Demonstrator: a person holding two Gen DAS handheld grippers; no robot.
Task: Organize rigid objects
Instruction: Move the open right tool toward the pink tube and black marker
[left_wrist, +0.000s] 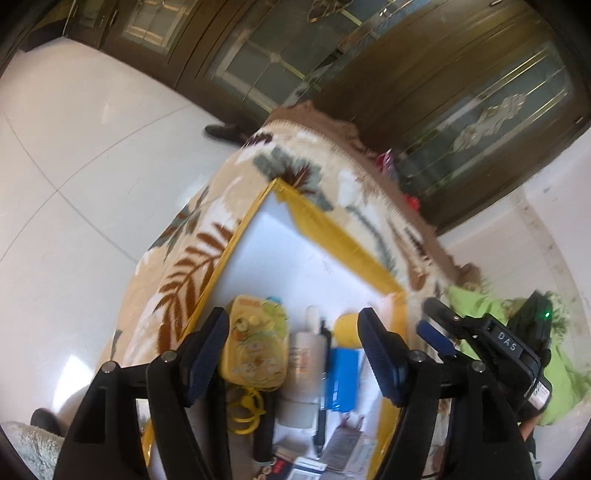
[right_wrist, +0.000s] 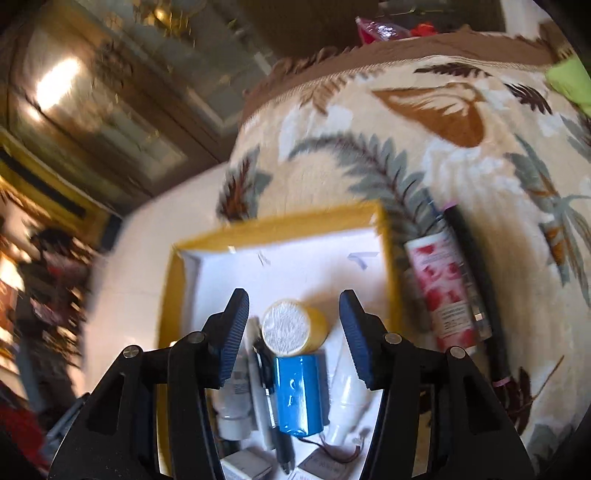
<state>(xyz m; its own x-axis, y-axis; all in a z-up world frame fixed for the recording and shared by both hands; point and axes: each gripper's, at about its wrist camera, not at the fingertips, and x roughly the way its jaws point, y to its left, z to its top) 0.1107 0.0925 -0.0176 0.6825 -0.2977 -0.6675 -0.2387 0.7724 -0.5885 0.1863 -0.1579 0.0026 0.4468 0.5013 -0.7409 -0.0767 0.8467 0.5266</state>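
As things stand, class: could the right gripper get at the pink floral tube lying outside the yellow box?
Probably yes. The right gripper is open and empty over the yellow box; the pink floral tube lies uncovered on the blanket just beyond its wall.

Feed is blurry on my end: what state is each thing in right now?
left gripper: open, empty
right gripper: open, empty
yellow-rimmed box: open-topped, partly filled
yellow cylinder: on its side in box
blue battery pack: flat in box
rose-print tube: outside box, on blanket
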